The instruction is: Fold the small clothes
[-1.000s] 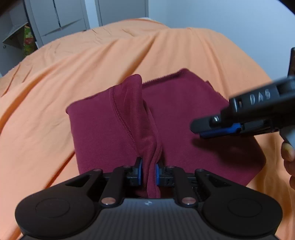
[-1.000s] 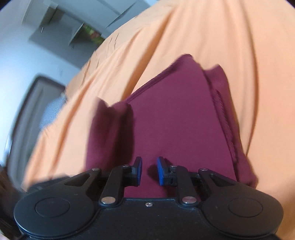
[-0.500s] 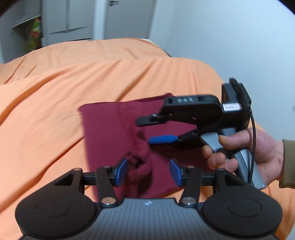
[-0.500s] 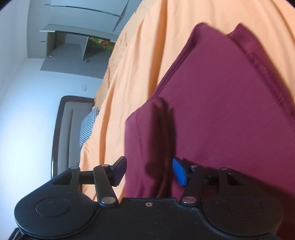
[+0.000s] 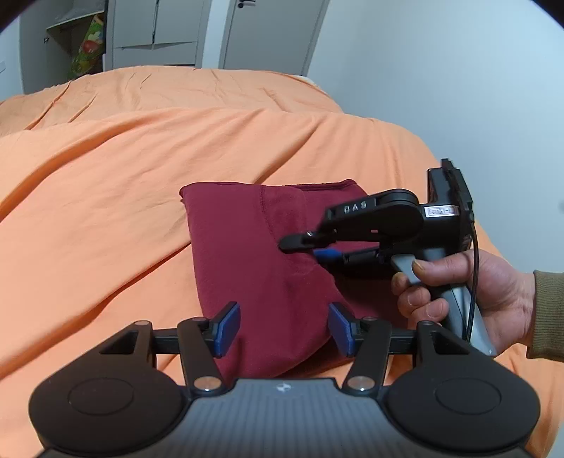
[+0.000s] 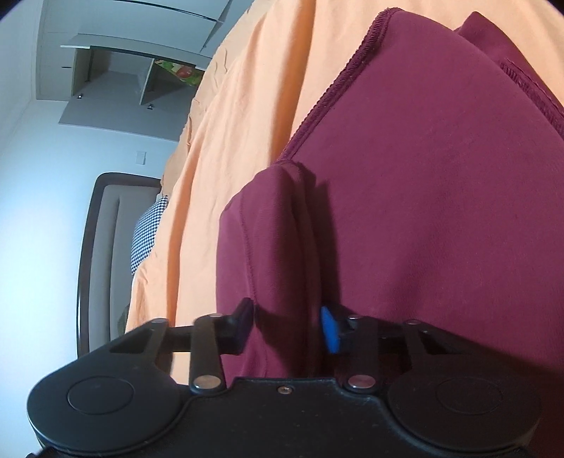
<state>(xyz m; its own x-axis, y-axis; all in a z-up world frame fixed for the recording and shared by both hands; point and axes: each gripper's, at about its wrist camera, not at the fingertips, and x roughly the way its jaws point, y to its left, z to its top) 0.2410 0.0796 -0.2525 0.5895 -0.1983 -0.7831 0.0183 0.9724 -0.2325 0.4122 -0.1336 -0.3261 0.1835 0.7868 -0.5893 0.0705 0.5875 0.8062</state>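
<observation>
A dark red garment (image 5: 261, 267) lies folded on the orange bed cover (image 5: 105, 183). My left gripper (image 5: 283, 331) is open, its blue pads either side of the garment's near end, holding nothing. My right gripper (image 5: 310, 246) is turned on its side above the garment's right part, fingers open. In the right wrist view the right gripper (image 6: 287, 326) is open around a raised fold of the garment (image 6: 278, 239), not pinching it.
The orange cover (image 6: 229, 141) spreads over the whole bed. Grey cupboards (image 5: 151, 31) and a door stand behind it. A white wall (image 5: 440, 70) is at the right. A dark headboard (image 6: 102, 246) and a checked pillow (image 6: 146, 232) show in the right wrist view.
My left gripper let go of the garment fold, opened and drew back. The fold now lies flat. My right gripper opened wider and moved in over the garment, rolled on its side.
</observation>
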